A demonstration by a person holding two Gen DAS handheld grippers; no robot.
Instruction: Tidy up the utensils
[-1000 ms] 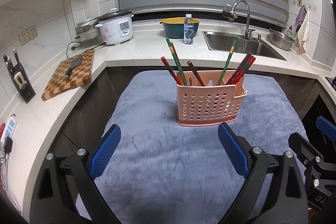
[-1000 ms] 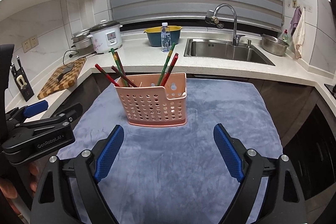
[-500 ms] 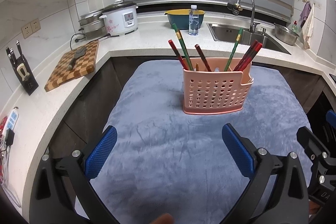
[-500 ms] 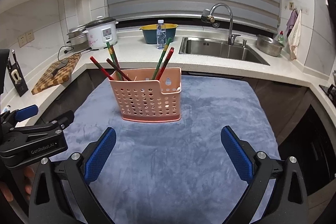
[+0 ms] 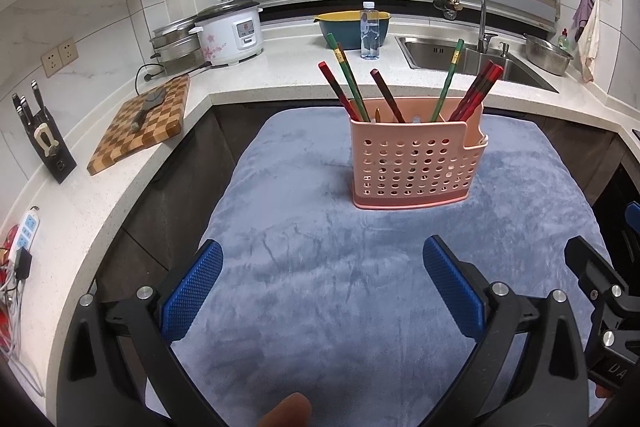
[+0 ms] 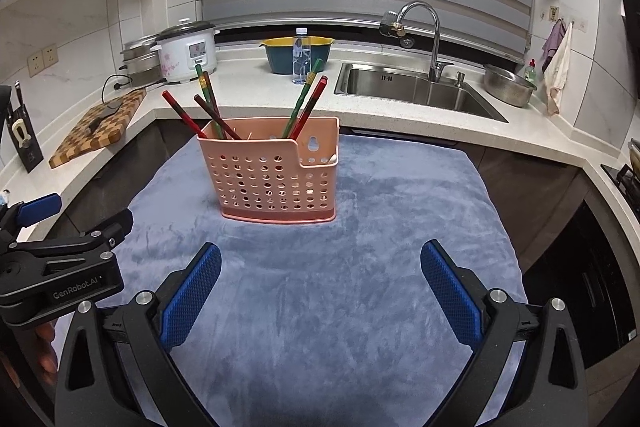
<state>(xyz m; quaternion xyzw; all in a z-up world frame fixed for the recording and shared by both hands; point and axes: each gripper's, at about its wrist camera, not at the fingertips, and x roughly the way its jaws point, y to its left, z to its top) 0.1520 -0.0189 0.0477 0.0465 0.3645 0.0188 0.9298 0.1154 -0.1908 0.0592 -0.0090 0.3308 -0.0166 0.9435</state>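
A pink perforated utensil basket (image 5: pixel 416 163) stands upright on a grey-blue cloth (image 5: pixel 320 267); it also shows in the right wrist view (image 6: pixel 276 179). Several red and green chopsticks (image 5: pixel 352 87) lean in it, and they show in the right wrist view (image 6: pixel 308 103) too. My left gripper (image 5: pixel 322 291) is open and empty, well short of the basket. My right gripper (image 6: pixel 320 291) is open and empty, also short of the basket. The left gripper's body shows at the left of the right wrist view.
A white counter wraps around the cloth. On it are a checkered cutting board (image 5: pixel 140 123) with a knife, a knife block (image 5: pixel 44 143), a rice cooker (image 5: pixel 228 31), a water bottle (image 5: pixel 370 31), a blue-yellow bowl (image 6: pixel 296 53) and a sink (image 6: pixel 416 89) with a tap.
Both grippers have drawn back and risen a little from the basket, which now looks smaller and farther. Both stay open and empty.
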